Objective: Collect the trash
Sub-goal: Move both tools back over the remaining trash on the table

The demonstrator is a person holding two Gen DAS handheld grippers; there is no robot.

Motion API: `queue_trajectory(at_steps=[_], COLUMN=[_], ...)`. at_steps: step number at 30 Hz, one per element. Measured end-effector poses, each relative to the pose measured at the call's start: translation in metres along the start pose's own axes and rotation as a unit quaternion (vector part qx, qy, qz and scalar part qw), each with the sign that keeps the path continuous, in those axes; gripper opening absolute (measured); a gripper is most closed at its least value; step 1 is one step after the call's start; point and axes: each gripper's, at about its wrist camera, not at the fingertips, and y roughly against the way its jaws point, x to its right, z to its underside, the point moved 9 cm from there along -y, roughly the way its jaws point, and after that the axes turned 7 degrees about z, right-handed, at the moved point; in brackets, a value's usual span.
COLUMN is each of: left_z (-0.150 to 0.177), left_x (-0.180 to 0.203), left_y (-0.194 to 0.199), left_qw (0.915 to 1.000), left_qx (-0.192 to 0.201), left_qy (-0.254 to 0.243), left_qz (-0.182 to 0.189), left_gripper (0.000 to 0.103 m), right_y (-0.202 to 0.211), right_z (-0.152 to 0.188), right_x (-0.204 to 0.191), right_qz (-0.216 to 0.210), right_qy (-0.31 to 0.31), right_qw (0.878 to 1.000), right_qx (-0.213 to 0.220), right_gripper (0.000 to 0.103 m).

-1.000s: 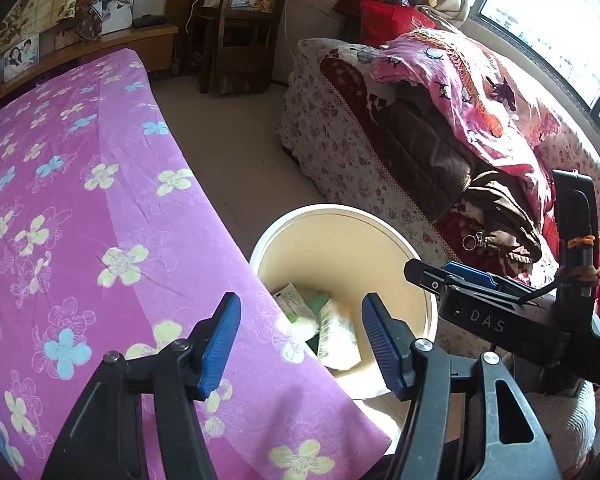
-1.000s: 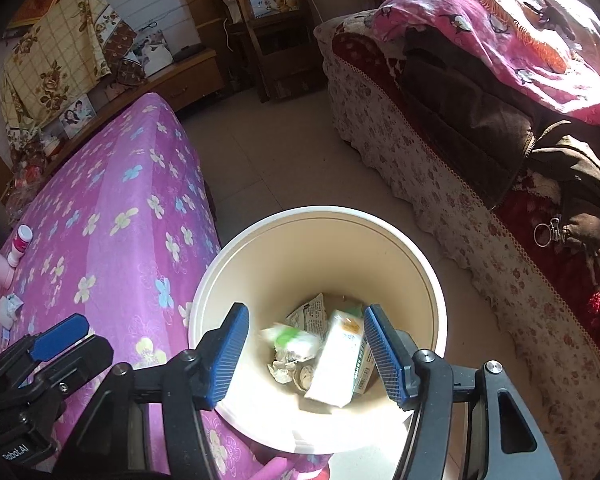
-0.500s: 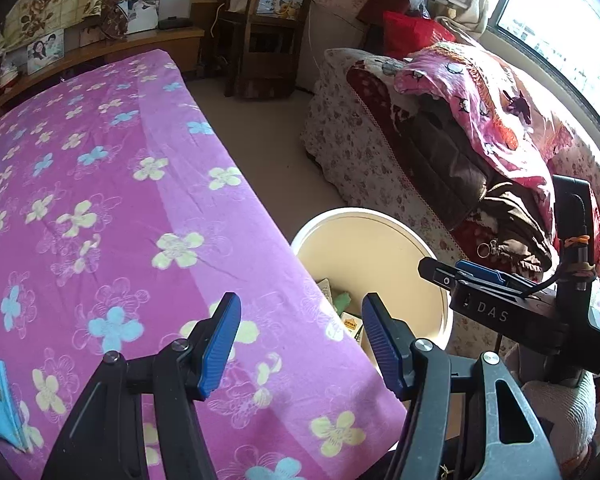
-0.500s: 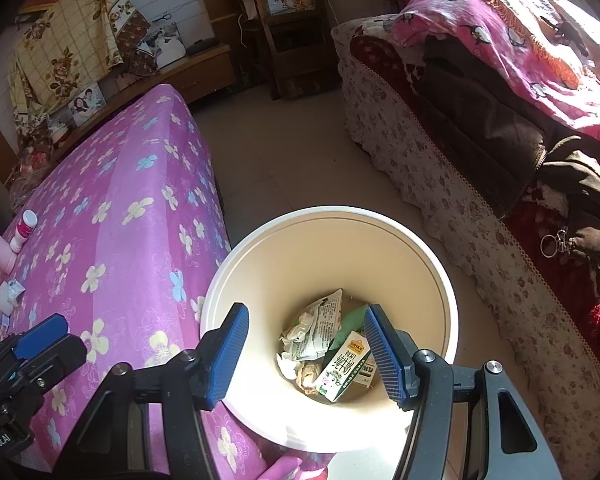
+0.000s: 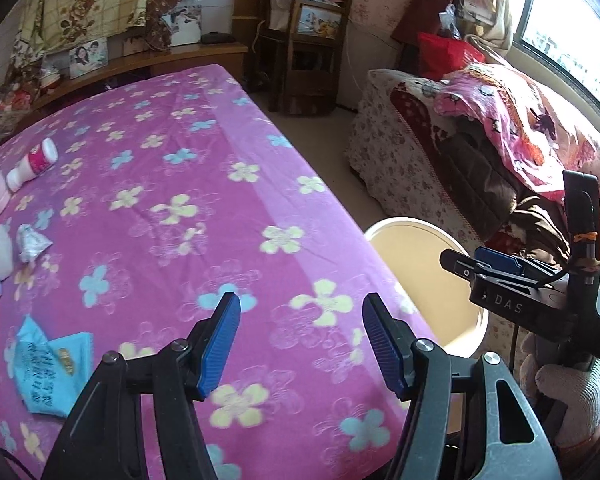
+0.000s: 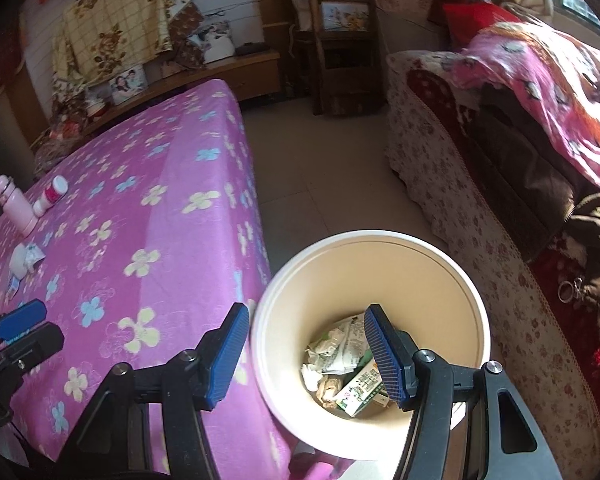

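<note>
Both cameras have swung leftward since the earlier frames, so the purple flowered bedspread [image 5: 172,208] now fills most of the left wrist view and the bin [image 6: 380,240] has slid toward the right edge there. On the far right a sofa [image 6: 480,240] under a floral cover carries a pink blanket [image 6: 540,80] and dark clothes. Just beside the bed's near right corner stands the cream bin, on the floor between bed and sofa, holding crumpled wrappers [image 6: 340,348] and a green-and-white carton [image 6: 360,390]. Left gripper [image 5: 300,344] hangs over the bedspread with its blue pads apart and nothing between them. Right gripper [image 6: 306,354] hangs over the bin's near left rim, released as well, gripping nothing; a white-gloved hand [image 5: 580,392] holds its handle. Litter remains on the left side of the bed: a blue packet [image 5: 48,368] nearest, a crumpled white wrapper [image 5: 30,242] farther back, a small red-and-white bottle [image 5: 34,164] lying beside an upright pink bottle [image 6: 16,206].
</note>
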Motion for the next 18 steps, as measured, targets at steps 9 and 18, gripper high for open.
queue_trajectory(at_steps=[9,18], left_z=[0.013,0.029], left_x=[-0.052,-0.124], left_y=[0.039,0.083], left_qw=[0.999,0.9947], left_qx=[0.018,0.032], left_qy=[0.022,0.065], left_qz=[-0.035,-0.073], left_gripper=[0.064,0.065], right_y=[0.012,0.022], right_z=[0.002,0.026], right_x=[-0.066,-0.17], right_qz=[-0.059,-0.145], right_qy=[0.053,0.121], right_qw=[0.997,0.982], right_qx=[0.017,-0.009], right_gripper=[0.065,0.066])
